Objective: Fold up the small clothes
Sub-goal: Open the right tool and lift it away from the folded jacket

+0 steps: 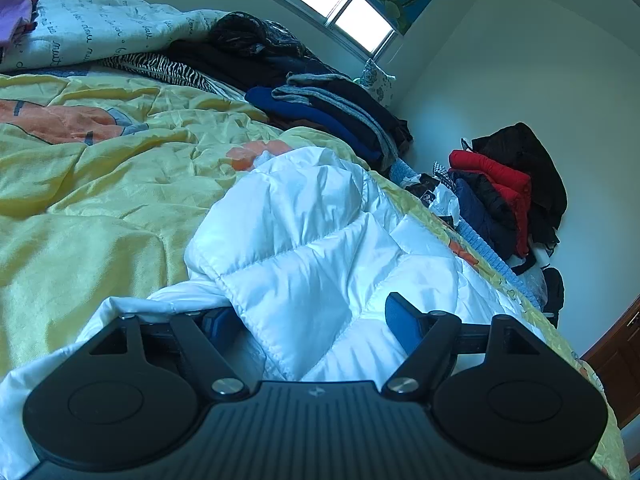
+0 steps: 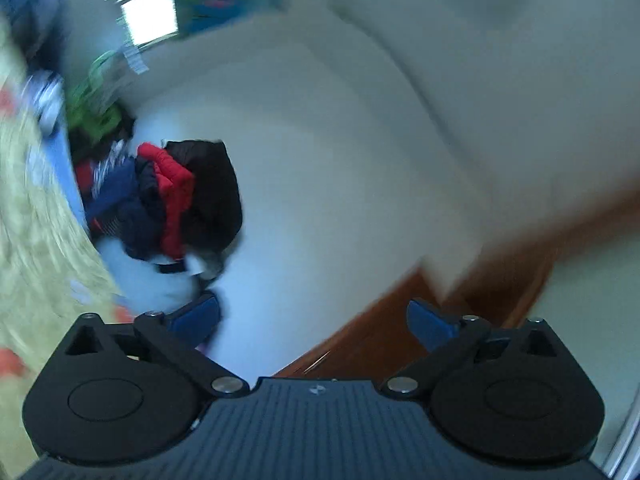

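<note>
White padded jacket [image 1: 320, 240] lies on the bed's yellow quilt [image 1: 100, 200], between the spread left tool [image 1: 312, 320]. Folded clothes [image 1: 332, 116] lie beyond. Right tool [image 2: 316, 320] spread, empty; view blurred.

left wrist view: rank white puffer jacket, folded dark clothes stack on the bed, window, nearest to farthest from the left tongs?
From the left tongs:
1. White puffer jacket: lying between the open blue pads, on the yellow bedspread.
2. Folded dark clothes stack: farther up the bed, toward its right edge.
3. Window: on the far wall, top centre.
</note>
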`<state>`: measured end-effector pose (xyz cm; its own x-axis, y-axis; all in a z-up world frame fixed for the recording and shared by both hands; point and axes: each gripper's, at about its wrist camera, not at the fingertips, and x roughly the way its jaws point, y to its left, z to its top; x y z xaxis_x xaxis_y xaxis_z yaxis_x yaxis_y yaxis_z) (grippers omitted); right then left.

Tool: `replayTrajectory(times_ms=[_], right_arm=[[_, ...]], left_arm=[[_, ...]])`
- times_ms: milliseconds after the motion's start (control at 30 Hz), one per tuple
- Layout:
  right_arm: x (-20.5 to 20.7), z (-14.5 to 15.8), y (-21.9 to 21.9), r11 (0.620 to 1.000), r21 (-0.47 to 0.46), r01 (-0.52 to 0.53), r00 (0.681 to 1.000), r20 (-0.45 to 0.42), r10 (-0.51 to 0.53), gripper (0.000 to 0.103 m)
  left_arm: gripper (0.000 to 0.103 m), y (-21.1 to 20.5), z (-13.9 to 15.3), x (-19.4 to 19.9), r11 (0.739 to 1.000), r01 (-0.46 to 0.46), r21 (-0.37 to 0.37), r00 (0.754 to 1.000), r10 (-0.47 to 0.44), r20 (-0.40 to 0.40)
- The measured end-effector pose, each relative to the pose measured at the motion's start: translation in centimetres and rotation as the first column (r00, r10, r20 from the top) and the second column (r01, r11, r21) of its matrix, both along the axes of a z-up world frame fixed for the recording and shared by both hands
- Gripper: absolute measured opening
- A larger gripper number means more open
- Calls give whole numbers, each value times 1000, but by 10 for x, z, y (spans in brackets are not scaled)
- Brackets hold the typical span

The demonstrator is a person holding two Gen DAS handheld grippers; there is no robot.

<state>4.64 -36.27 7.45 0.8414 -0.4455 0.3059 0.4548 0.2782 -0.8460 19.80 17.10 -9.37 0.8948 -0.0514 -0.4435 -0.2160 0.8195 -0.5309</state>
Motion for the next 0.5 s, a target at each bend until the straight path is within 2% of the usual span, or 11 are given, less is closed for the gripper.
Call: replayTrajectory(times_ms=[33, 67, 100, 167, 233, 267, 300, 367, 400, 433, 500], right_arm=[[11, -5, 5, 998, -61, -24, 999, -25, 22, 103], [22, -6, 9, 997, -61, -41, 998, -45, 38, 103], [34, -6, 16, 998, -13, -60, 996, -68, 59, 102], [51, -5, 33, 982, 142, -122, 983, -120, 139, 102], [59, -10, 59, 916, 342, -213, 952, -140, 273, 103], [61, -15, 76, 846, 468, -257, 915, -163, 368, 103], [64, -22, 92, 751, 595, -287, 860, -185, 475, 102], [68, -44, 121, 576, 755, -314, 736, -190, 650, 101], [75, -57, 138, 527, 793, -306, 680, -206, 704, 100], [80, -67, 157, 504, 811, -298, 637, -225, 738, 99], [95, -86, 186, 477, 824, -307, 575, -239, 783, 97]], left_arm=[[77, 0, 0, 0, 1000, 0, 0, 1000, 0, 0], [77, 0, 0, 0, 1000, 0, 0, 1000, 0, 0], [77, 0, 0, 0, 1000, 0, -1, 1000, 0, 1], [77, 0, 0, 0, 1000, 0, -5, 1000, 0, 2], [77, 0, 0, 0, 1000, 0, -4, 1000, 0, 2], [77, 0, 0, 0, 1000, 0, -3, 1000, 0, 2], [77, 0, 0, 0, 1000, 0, -2, 1000, 0, 1], [77, 0, 0, 0, 1000, 0, -3, 1000, 0, 1], [77, 0, 0, 0, 1000, 0, -2, 1000, 0, 1], [77, 0, 0, 0, 1000, 0, -2, 1000, 0, 1], [77, 0, -1, 0, 1000, 0, 1, 1000, 0, 0]])
